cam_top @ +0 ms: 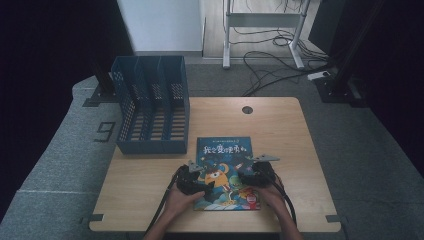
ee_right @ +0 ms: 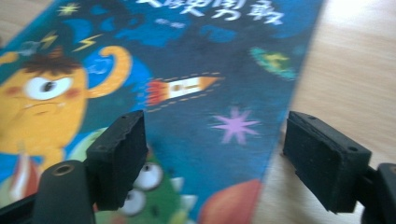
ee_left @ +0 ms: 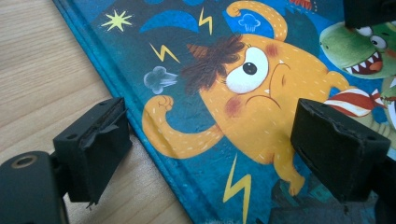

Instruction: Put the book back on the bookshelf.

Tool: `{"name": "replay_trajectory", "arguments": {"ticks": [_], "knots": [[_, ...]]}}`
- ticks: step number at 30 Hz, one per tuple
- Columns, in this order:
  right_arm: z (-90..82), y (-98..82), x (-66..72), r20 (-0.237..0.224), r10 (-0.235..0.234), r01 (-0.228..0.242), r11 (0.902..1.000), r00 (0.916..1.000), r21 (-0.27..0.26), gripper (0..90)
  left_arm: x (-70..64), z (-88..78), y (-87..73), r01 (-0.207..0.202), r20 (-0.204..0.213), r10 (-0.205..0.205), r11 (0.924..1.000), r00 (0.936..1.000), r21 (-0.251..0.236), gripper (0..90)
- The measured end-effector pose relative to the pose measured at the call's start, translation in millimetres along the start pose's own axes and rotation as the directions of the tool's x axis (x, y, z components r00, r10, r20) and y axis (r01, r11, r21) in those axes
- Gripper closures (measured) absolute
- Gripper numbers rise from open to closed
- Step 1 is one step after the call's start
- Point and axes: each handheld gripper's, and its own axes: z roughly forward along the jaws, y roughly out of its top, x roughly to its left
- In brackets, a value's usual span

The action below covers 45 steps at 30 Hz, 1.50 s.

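The left gripper stands with its two black jaws wide apart, nothing pressed between the pads. The jaw on the view's left sits over the light wooden table, just beside the edge of a children's picture book; its pad surface looks worn and ragged. The other jaw lies over the book's cover. The book lies flat, its edge running diagonally across the view. The cover is dark blue with yellow lightning bolts, a yellow star, and an orange one-eyed monster with brown hair. A green toothed creature shows at the right edge. A black part of another object intrudes at the top right corner.
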Motion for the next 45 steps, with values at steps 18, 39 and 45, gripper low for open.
{"name": "replay_trajectory", "arguments": {"ticks": [18,39,45], "knots": [[-13.7,-8.3,8.3,0.011,0.049,-0.049,0.9988,0.9988,0.010,29.3,2.6,-8.5,-2.8,0.049,0.039,-0.050,0.9986,0.9980,0.021,13.1],[-18.7,-15.3,10.5,-0.026,0.011,-0.011,0.9999,0.9996,0.008,27.1,5.3,-19.0,-14.7,0.059,0.080,-0.059,0.9982,0.9951,0.009,13.8],[-17.6,-13.5,8.9,-0.012,0.008,-0.008,1.0000,0.9999,-0.001,26.2,0.9,-17.0,-13.1,0.030,0.032,-0.030,0.9995,0.9990,0.005,13.8]]}}
